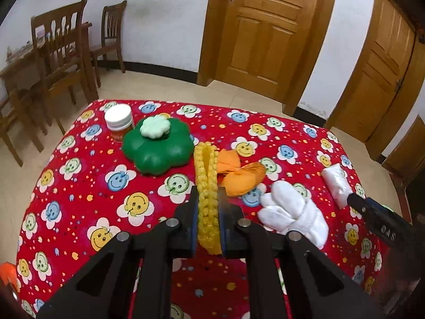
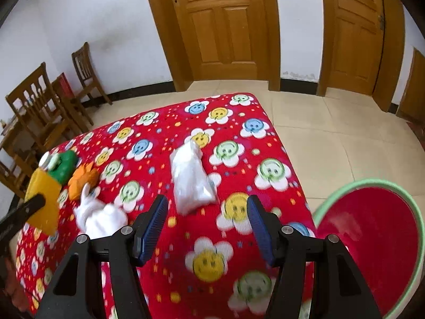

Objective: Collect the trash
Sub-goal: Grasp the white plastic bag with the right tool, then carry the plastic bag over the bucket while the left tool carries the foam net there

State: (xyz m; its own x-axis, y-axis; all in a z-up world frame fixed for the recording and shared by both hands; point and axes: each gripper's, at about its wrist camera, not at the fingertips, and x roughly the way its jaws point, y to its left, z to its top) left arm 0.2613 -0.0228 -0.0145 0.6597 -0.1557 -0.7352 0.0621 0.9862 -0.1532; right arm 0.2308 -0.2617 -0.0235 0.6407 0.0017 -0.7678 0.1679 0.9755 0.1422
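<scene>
While the left gripper [image 1: 208, 204] is clamped tight on a folded yellow bubble-textured wrapper [image 1: 207, 186], which stands on edge between its blue pads and reaches forward past the fingertips, the right gripper [image 2: 207, 228] has its jaws parted about halfway with nothing between them. Just ahead of the right gripper's fingertips, a crumpled clear plastic bag [image 2: 192, 180] lies on the red tablecloth [image 2: 239, 164] printed with smiling flowers; the pads do not touch it. Beside the yellow wrapper, in the left wrist view, a piece of crumpled orange paper [image 1: 237, 174] rests on the cloth, and nearer the camera to its right lies a wad of white tissue [image 1: 292, 212]. Left of the wrapper sits a dark green flower-shaped container [image 1: 156, 151] with a pale green flower knob on top, and a white-capped jar [image 1: 118, 122] stands just behind it toward the far corner. Off the table's right edge, low in the right wrist view, a bin [image 2: 372, 239] with a pale green rim and red inside stands on the tiled floor. Wooden chairs [image 1: 58, 53] and two wooden doors [image 1: 265, 26] line the white wall beyond.
</scene>
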